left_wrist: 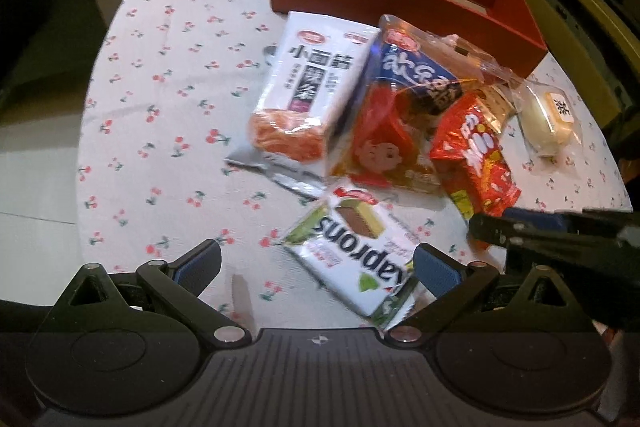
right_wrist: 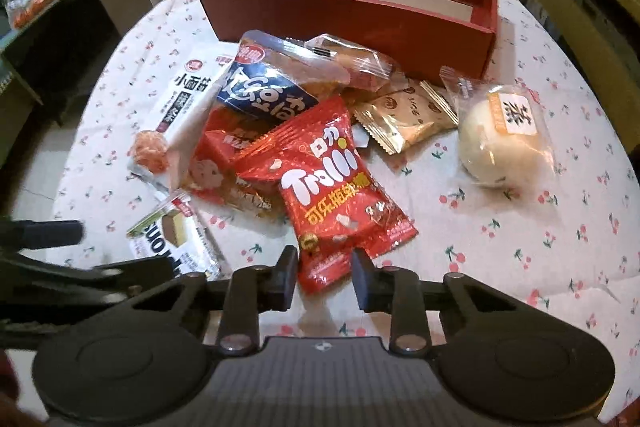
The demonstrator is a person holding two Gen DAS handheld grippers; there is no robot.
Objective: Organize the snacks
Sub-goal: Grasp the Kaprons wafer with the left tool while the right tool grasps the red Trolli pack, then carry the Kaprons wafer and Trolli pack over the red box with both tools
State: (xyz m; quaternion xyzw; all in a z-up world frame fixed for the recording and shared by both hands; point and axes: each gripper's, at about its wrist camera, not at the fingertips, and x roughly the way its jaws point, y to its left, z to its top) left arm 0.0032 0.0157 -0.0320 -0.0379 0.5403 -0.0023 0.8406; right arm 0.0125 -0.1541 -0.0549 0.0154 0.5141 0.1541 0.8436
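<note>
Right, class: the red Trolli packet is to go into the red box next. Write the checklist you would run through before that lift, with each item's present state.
1. Right gripper shut on the red foil Trolli gummy packet: ok, near end pinched.
2. Red open-topped cardboard box has room: ok, nothing seen inside.
3. Packet free of neighbours: not ok, it overlaps the orange cartoon-face packet.
4. Left gripper clear of the lift: ok, open over the white-and-green Kaprons wafer packet.
5. Grip firm enough: cannot tell.

a red trolli packet (right_wrist: 338, 187) lies flat at frame centre atop a heap of wrapped snacks (right_wrist: 256, 115); an open red box (right_wrist: 360, 23) stands behind, upper centre.
</note>
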